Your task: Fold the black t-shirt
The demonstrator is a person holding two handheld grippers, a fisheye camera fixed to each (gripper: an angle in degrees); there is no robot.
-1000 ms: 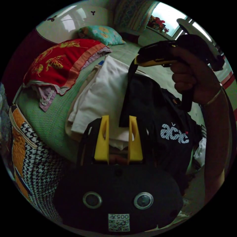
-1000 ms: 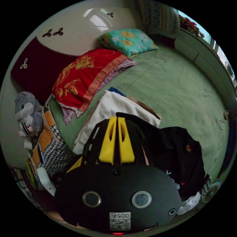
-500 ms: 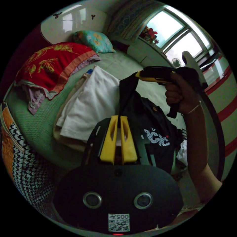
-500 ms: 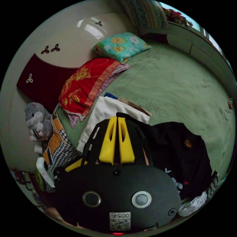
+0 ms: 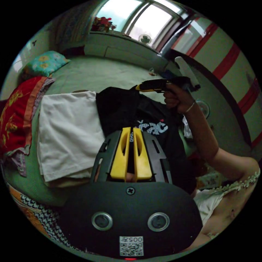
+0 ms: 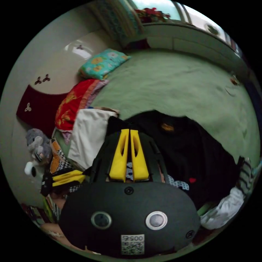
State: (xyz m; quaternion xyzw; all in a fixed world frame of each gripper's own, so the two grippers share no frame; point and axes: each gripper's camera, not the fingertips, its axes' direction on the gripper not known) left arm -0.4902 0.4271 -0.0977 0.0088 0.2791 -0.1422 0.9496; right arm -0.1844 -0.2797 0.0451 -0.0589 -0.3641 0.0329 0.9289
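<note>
Right now both tools are pinching the black t-shirt (image 5: 120, 109) above the green bed (image 6: 177, 82): the left gripper (image 5: 130, 136) is clamping an edge between closed yellow jaws, and the right gripper (image 6: 129, 137) is doing likewise. Probably they are holding it up and apart so it is hanging straight before being laid flat beside the white folded cloth (image 5: 65, 131).

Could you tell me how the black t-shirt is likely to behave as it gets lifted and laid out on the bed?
The black t-shirt will probably be floppy: it sags in soft folds between the left gripper and right gripper. It likely weighs little, being thin cloth. It may drag on the textured green bedcover.
</note>
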